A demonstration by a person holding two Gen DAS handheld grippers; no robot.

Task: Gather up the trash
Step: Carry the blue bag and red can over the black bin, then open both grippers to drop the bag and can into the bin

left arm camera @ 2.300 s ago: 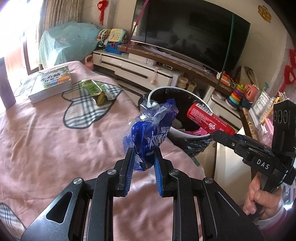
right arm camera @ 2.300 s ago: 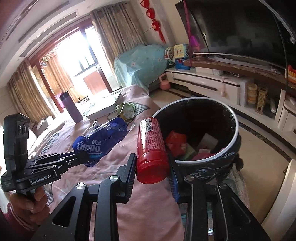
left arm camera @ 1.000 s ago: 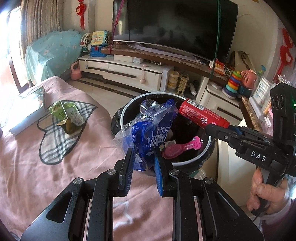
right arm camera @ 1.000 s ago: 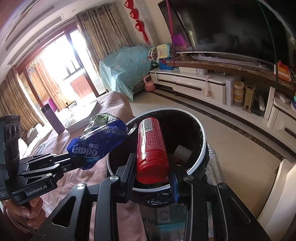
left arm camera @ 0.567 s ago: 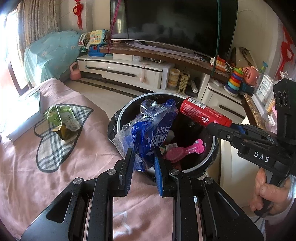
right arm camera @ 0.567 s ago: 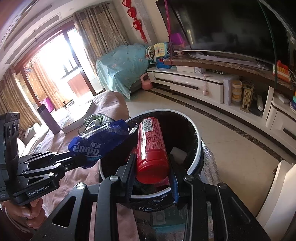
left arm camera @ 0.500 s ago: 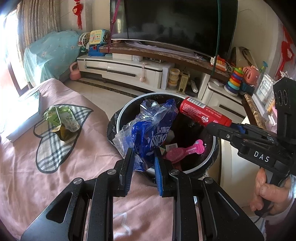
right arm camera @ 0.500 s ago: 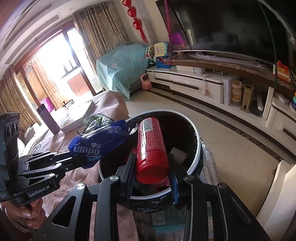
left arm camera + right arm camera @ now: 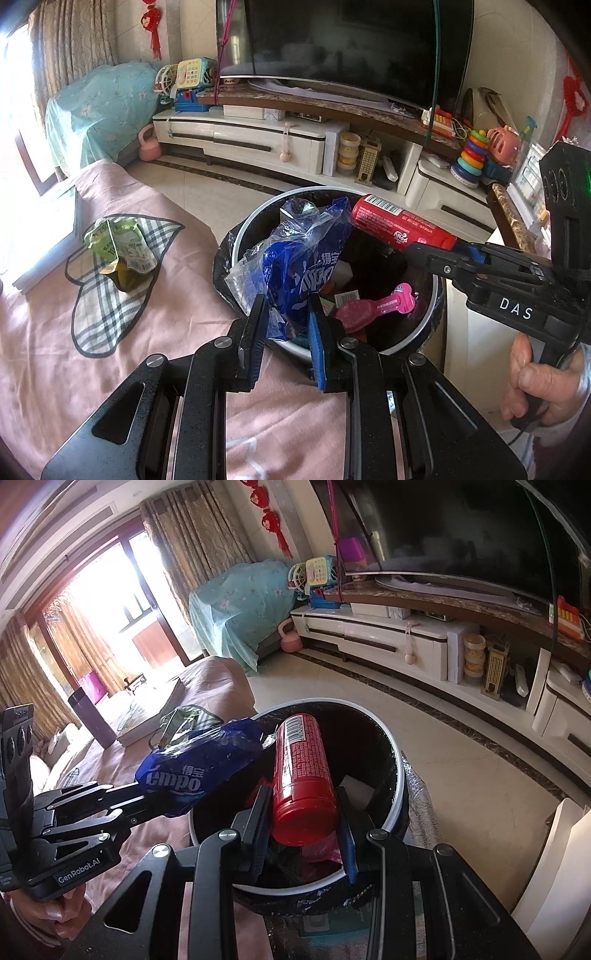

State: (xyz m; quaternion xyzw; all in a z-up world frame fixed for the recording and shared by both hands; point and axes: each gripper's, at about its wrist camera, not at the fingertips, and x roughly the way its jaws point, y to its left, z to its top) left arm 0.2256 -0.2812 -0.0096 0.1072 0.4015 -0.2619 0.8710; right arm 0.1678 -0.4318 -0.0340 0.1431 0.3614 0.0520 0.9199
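My left gripper [image 9: 286, 325] is shut on a crumpled blue plastic tissue wrapper [image 9: 299, 254], held over the near rim of a round black bin with a white rim [image 9: 430, 325]. In the right wrist view the same blue wrapper [image 9: 199, 764] hangs over the bin's left side. My right gripper [image 9: 301, 812] is shut on a red cylindrical can [image 9: 301, 775], held over the bin's [image 9: 400, 775] open mouth; that red can [image 9: 399, 225] also shows in the left wrist view. A green crumpled packet [image 9: 122, 251] lies on the pink-covered table [image 9: 55, 350].
The bin holds a pink toothbrush-like item [image 9: 373, 308] and paper scraps. A book [image 9: 155, 712] and a dark tumbler [image 9: 90, 720] stand on the table's far end. A white TV cabinet [image 9: 258, 144] with toys runs along the back. Tiled floor [image 9: 461, 775] lies beyond the bin.
Both grippers have come from over the table to over the bin's mouth, still holding the wrapper and the can. In the last half second they hardly moved.
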